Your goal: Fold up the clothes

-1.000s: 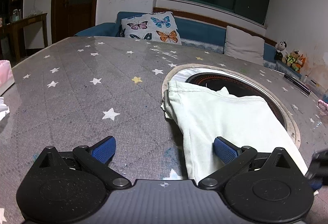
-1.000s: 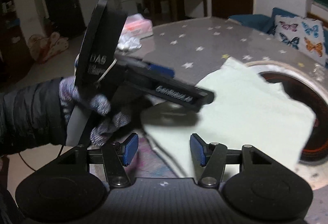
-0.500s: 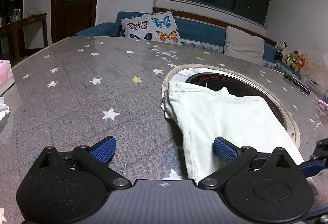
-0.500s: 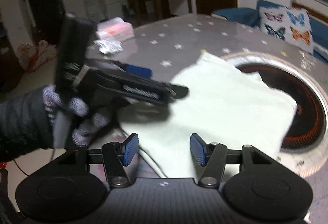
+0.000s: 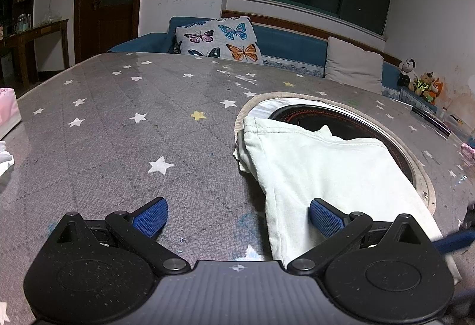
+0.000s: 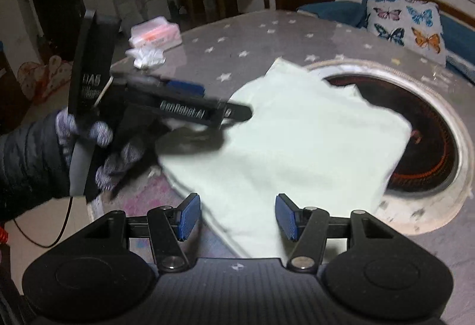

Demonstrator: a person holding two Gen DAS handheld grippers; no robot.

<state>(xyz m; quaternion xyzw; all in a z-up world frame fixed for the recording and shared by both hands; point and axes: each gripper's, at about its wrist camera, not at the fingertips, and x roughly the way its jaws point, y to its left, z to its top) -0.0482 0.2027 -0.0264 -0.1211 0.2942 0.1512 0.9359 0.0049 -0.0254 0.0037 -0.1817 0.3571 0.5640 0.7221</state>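
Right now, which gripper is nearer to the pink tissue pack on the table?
Left. The left gripper hangs between the folded pale garment and the tissue pack; the right gripper sits at the garment's near edge, farther away.

Pale green garment (image 5: 332, 176) is looking like soft matt cotton. Star-print table cover (image 5: 124, 129) is showing quilted grey cloth under glossy film. Gripper pads (image 6: 190, 216) are looking ribbed blue rubber, arms matt black plastic.
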